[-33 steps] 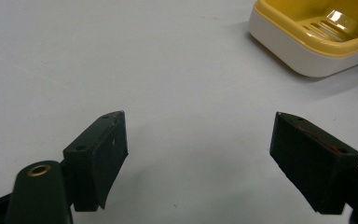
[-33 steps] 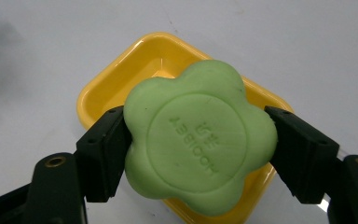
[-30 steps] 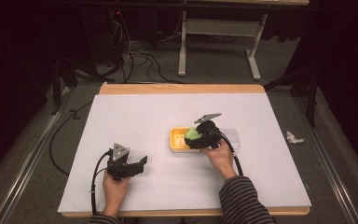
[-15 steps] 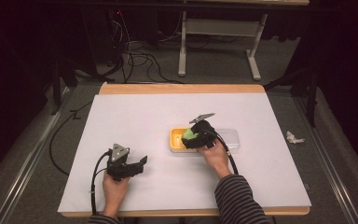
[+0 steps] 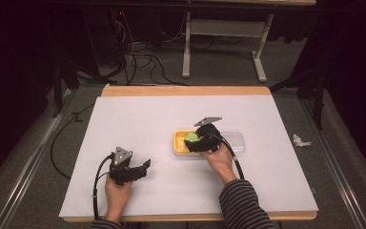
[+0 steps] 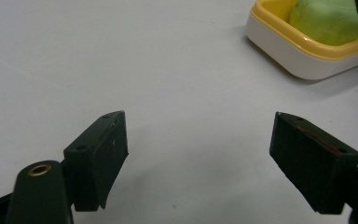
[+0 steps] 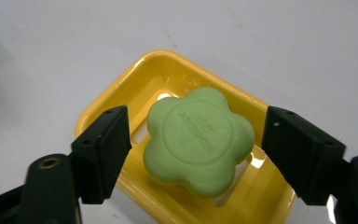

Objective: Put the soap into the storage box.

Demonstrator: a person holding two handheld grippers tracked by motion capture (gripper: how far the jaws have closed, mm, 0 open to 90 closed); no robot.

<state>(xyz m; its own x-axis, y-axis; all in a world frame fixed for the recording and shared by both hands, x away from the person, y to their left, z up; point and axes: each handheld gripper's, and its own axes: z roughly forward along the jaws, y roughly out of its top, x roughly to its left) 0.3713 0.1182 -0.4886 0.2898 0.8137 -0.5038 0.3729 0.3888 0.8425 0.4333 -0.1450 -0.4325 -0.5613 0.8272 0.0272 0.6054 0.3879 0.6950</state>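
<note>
White matte worktop [image 5: 138,119] | left gripper [image 5: 138,171] resting, fingers [image 6: 98,158] spread wide, nothing between | right gripper [image 7: 193,154] fingers just been opening, released either side of green flower-shaped soap [image 7: 198,140], lying in glossy yellow dish [image 7: 121,102] mid-worktop

From my seat the white table [image 5: 138,124] fills the middle of the frame, with a bare wooden strip [image 5: 186,90] along its far edge. Beyond it, in the upper middle, I see a tangle of black cables [image 5: 138,59] on the grey floor [image 5: 228,71], and just right of them the pale legs of a metal stand [image 5: 224,33]. At the right edge of the frame a crumpled scrap of white paper [image 5: 300,140] lies on the floor beside the table, and a clear plastic lid [image 5: 236,141] rests on the tabletop right of centre.
</note>
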